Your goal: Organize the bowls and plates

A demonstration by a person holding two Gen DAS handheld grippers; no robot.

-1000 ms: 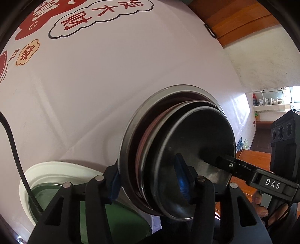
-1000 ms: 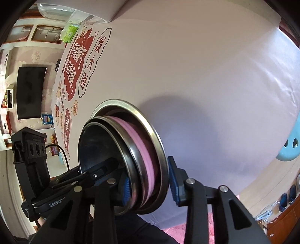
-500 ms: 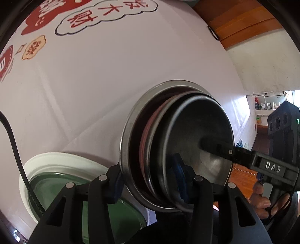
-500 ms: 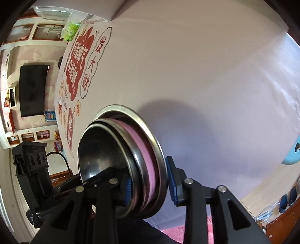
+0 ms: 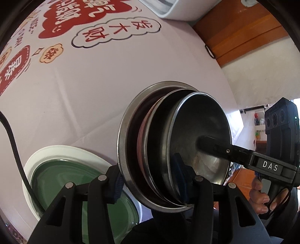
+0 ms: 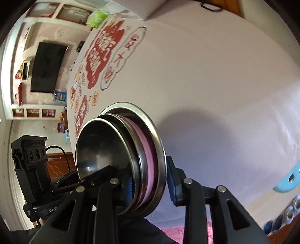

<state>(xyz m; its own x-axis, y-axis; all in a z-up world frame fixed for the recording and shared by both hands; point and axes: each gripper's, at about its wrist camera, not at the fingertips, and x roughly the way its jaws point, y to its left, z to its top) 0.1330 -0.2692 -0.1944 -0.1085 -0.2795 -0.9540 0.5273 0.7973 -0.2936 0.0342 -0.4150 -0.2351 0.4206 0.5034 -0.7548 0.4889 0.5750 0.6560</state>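
Observation:
A nested stack hangs tilted on edge above the white printed tablecloth (image 5: 93, 90): a wide steel plate (image 5: 127, 131), a pink dish (image 6: 148, 155) inside it, and steel bowls (image 5: 202, 122) on top. My left gripper (image 5: 150, 180) is shut on the stack's near rim, one blue pad behind the plate and one inside the bowl. My right gripper (image 6: 151, 184) is shut on the opposite rim in the same way. In the left wrist view, one of the right gripper's fingers (image 5: 211, 146) reaches into the top bowl. A green plate with a white rim (image 5: 61, 180) lies on the cloth, lower left.
A black cable (image 5: 13, 140) runs down the left edge. A white tray-like object (image 5: 168, 9) sits at the cloth's far end. A turquoise stool (image 6: 286, 180) stands past the table edge on the right, and a wall-mounted TV (image 6: 46, 67) is far off. A hand (image 5: 262, 197) holds the right gripper's handle.
Both grippers have lifted the stack a little off the cloth and tilted it. More of the red print and the green plate now show. Both grips are unchanged.

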